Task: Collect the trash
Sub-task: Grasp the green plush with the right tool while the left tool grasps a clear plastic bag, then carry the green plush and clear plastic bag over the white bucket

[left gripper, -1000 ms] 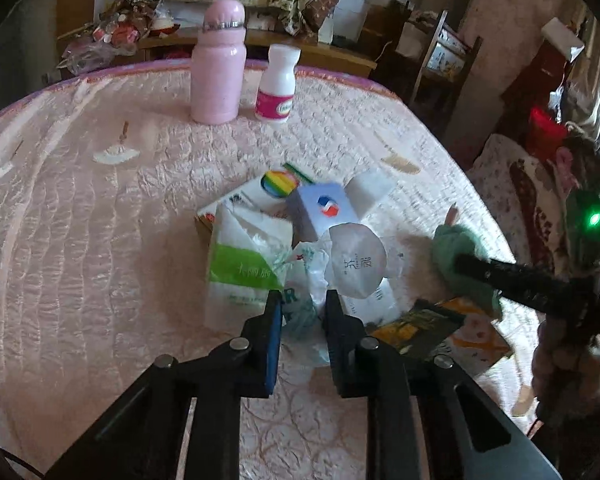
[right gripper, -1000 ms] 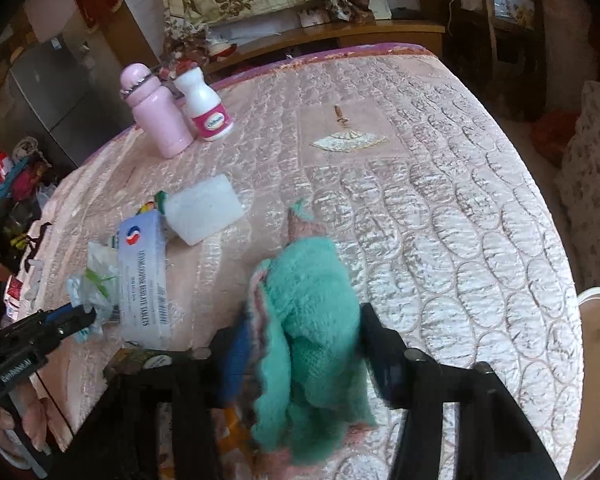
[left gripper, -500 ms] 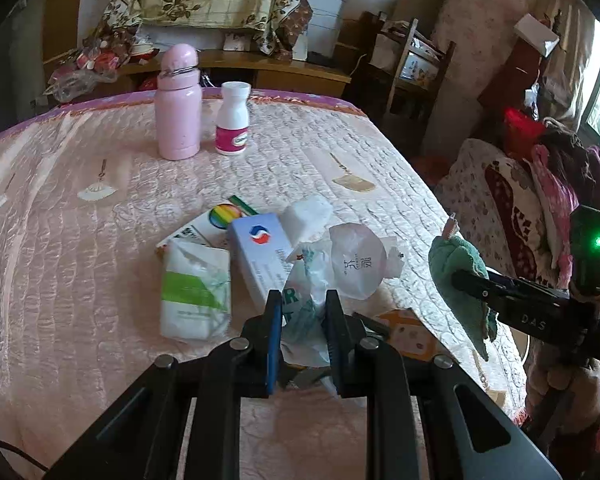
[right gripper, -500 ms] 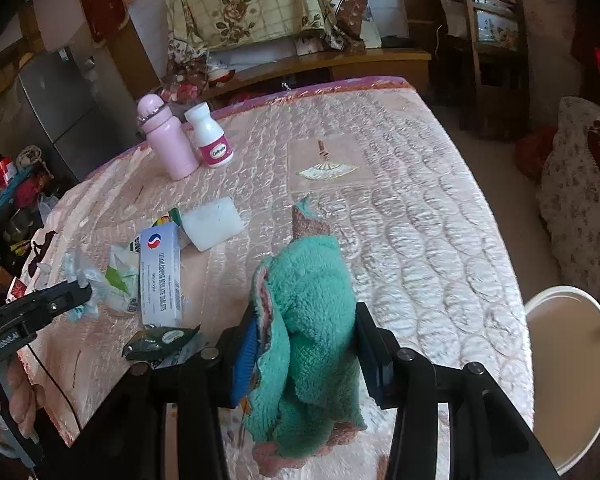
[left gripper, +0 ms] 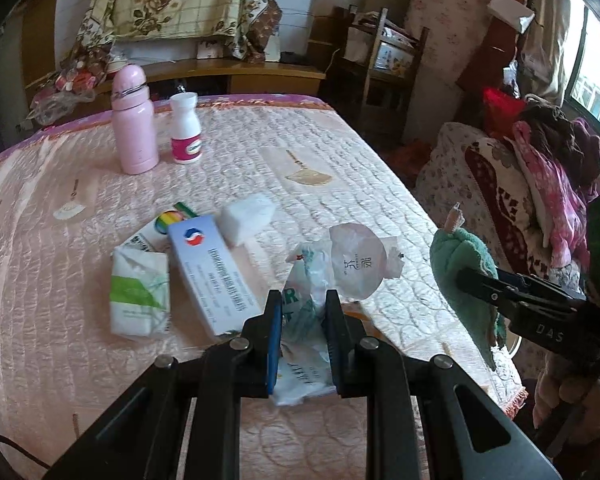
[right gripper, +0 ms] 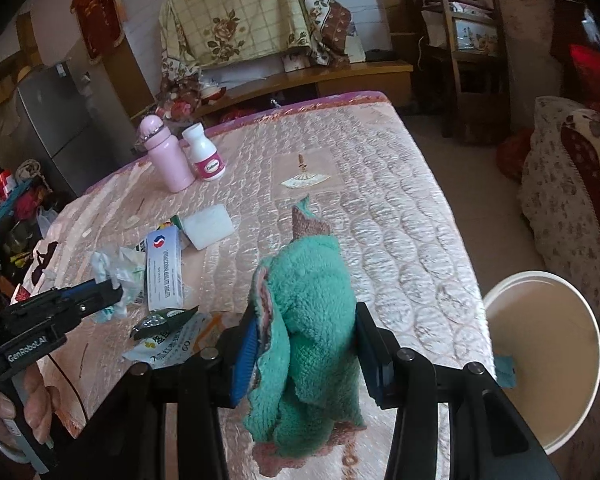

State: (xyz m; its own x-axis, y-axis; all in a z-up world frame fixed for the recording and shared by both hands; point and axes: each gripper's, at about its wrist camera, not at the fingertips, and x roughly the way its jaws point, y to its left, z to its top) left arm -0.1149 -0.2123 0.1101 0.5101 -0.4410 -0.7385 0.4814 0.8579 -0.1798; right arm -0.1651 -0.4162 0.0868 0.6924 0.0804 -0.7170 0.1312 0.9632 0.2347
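Observation:
My left gripper (left gripper: pixel 300 312) is shut on a crumpled white plastic wrapper (left gripper: pixel 320 280) with green print and holds it above the table; it also shows in the right wrist view (right gripper: pixel 118 276). My right gripper (right gripper: pixel 302 344) is shut on a green fluffy cloth (right gripper: pixel 308 312), held over the table's near right edge; the cloth also shows in the left wrist view (left gripper: pixel 464 264). A white bin (right gripper: pixel 540 364) stands on the floor to the right of the table. A dark green snack packet (right gripper: pixel 164 320) and a flat printed wrapper (right gripper: pixel 176 344) lie near the front edge.
On the pink quilted table (left gripper: pixel 340 160) lie a white-blue box (left gripper: pixel 212 276), a tissue pack (left gripper: pixel 140 292), a white block (left gripper: pixel 248 220) and a rainbow-print box (left gripper: pixel 168 220). A pink flask (left gripper: pixel 134 124) and a white bottle (left gripper: pixel 186 130) stand at the back. A sofa (left gripper: pixel 500 184) is on the right.
My left gripper has lifted and pulled back with the plastic wrapper in it. My right gripper has risen with the cloth, and the white bin has come into its view.

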